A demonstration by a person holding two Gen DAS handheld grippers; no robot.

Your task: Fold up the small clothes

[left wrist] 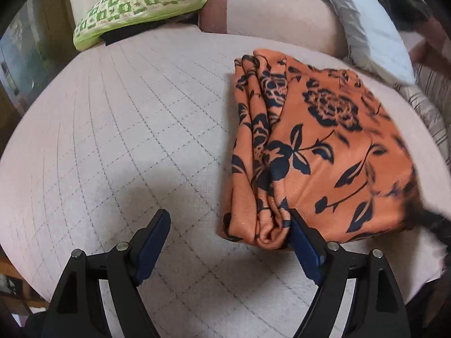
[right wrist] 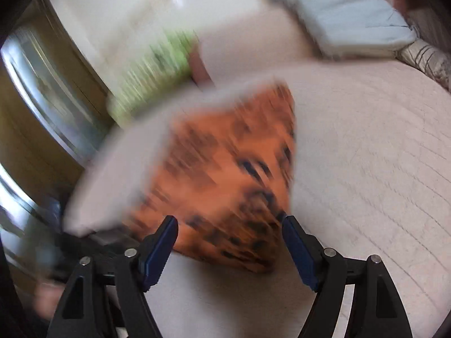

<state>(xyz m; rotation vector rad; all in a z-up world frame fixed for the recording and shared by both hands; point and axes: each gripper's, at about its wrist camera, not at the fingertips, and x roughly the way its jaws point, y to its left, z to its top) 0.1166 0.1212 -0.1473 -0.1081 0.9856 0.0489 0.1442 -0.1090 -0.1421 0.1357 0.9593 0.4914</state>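
At the bottom of each view a tool stands open, the left tool (left wrist: 229,225) empty beside the folded orange flowered cloth (left wrist: 318,146) lying right of center on the quilted bed (left wrist: 126,126), the right tool (right wrist: 229,232) framing its near edge, a green checked pillow (left wrist: 141,5) upper left.

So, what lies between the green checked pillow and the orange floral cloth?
Only bare quilted bed cover, in the left wrist view, separates the green checked pillow from the orange floral cloth.

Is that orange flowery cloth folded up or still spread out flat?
Folded. The orange floral cloth lies as a compact rectangle on the quilted bed, with stacked layers showing along its left edge.
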